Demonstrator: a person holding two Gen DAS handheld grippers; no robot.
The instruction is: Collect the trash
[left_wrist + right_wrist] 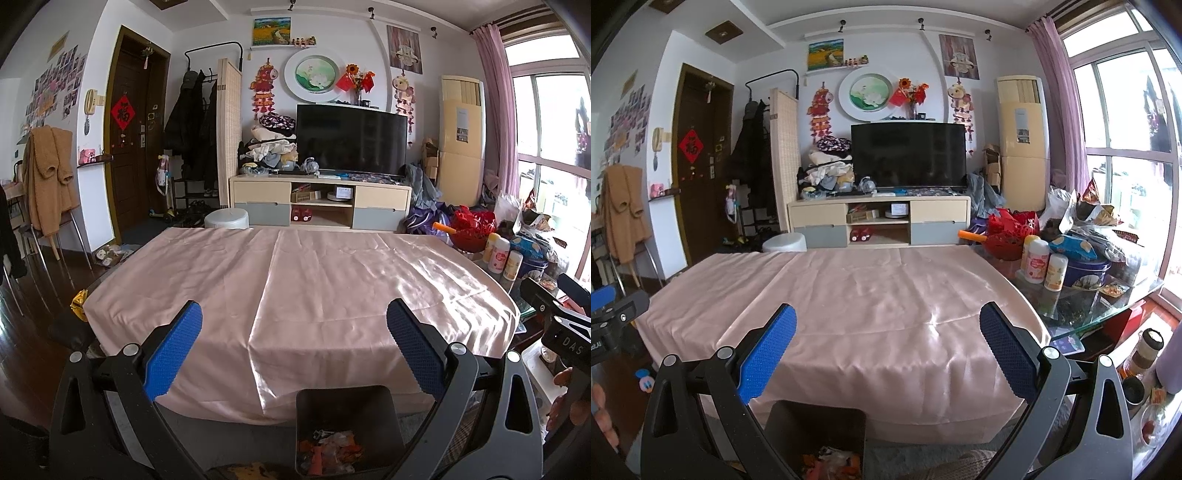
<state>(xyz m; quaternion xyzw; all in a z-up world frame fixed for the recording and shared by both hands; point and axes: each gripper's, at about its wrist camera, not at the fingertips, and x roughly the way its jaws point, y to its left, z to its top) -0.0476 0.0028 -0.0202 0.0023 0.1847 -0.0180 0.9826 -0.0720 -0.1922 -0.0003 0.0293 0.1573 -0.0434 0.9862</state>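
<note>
Two open grippers, one wrapper off to the left

Both of my grippers hang over the near edge of the table, and both are empty. My left gripper [293, 347] has its jaws spread wide with nothing between them. My right gripper [886, 350] is the same: wide apart and holding nothing.

Down below, at the foot of the table, stands the bin [345, 402]. It already has trash [332, 446] in it, orange and clear bits. From my left gripper the bin sits low and a bit to the right. From my right gripper the bin [816, 428] sits low and to the left. So the bin is between my two hands.

The pink cloth [295, 280] on the table looks bare. I see no trash on it.

One thing is left, I think. A shiny gold wrapper [78, 304] sits just past the far left corner of the cloth. It could be on the table edge or lower down; I cannot tell which. It lies far to the left of my left jaws and a little ahead of them. I cannot see it at all from my right gripper. So my left hand is the nearer one, and it should be the one to go.

The wrapper looks crumpled, with no clear long side. I would swing left, drop the jaws around it, and then carry it back right to the bin.
</note>
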